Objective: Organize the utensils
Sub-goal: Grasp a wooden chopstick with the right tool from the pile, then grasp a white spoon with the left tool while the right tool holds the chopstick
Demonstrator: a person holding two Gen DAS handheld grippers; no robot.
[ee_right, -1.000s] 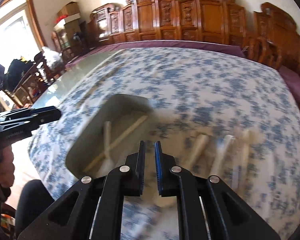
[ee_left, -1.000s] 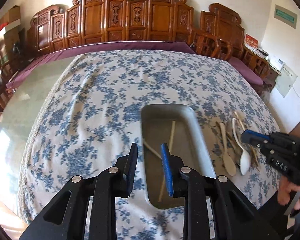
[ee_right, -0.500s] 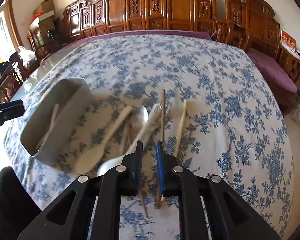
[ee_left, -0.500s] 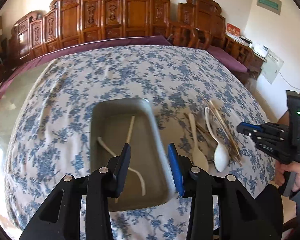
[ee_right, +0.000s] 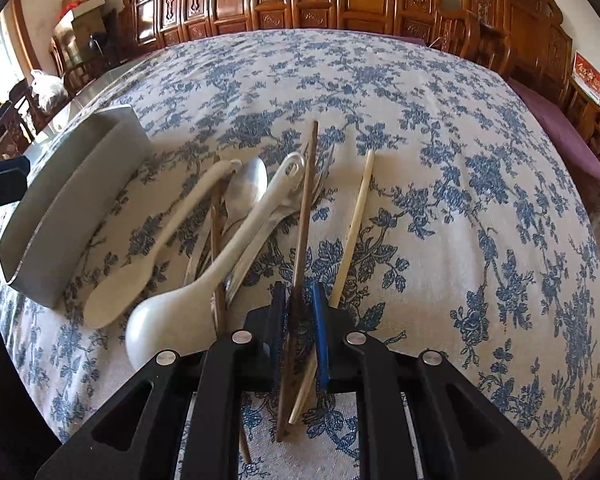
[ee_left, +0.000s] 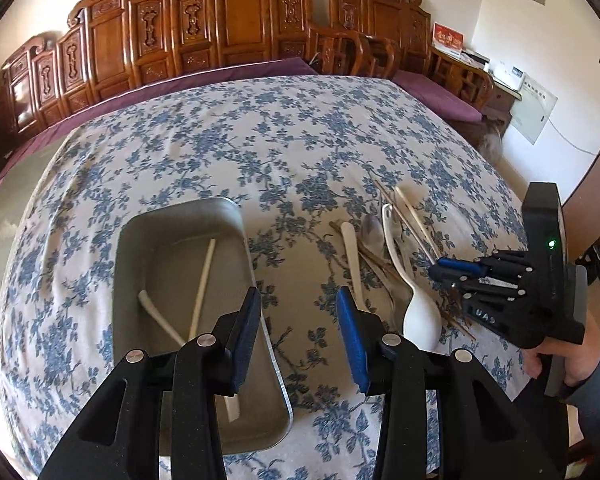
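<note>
the left hand-held gripper (ee_left: 298,336) hangs over the near right edge of the metal tray (ee_left: 256,264), jaws spread with nothing between them; in the tray lie a white chopstick (ee_left: 204,280) and a curved white spoon handle (ee_left: 158,316), crossing near the bottom; the tray sits on the blue-flowered tablecloth (ee_left: 260,140) that covers the tabletop; off to its right is the loose pile of utensils, well clear of the tray; there the right hand-held gripper (ee_right: 298,320) is down at the near end of the pile, jaws narrow, with a dark brown chopstick (ee_right: 306,208) running up between the blue pads; whether the pads actually press it i cannot tell; a pale chopstick (ee_right: 356,224) slants in from the right and crosses under the right pad, crowding the same gap; just left, a white ceramic spoon (ee_right: 204,292) lies bowl toward the camera, its handle over a metal spoon (ee_right: 248,188); a second brown chopstick (ee_right: 216,232) threads under them; further left a cream rice paddle (ee_right: 140,272) rests beside the tray wall (ee_right: 80,204); so the pile is tangled, sticks and handles overlapping; from the left view the right tool shows with a person's hand (ee_left: 572,364) on its grip at the tabletop's edge; carved wooden chairs (ee_left: 228,20) line the far wall; a purple cushion (ee_right: 556,124) sits at the right.
</note>
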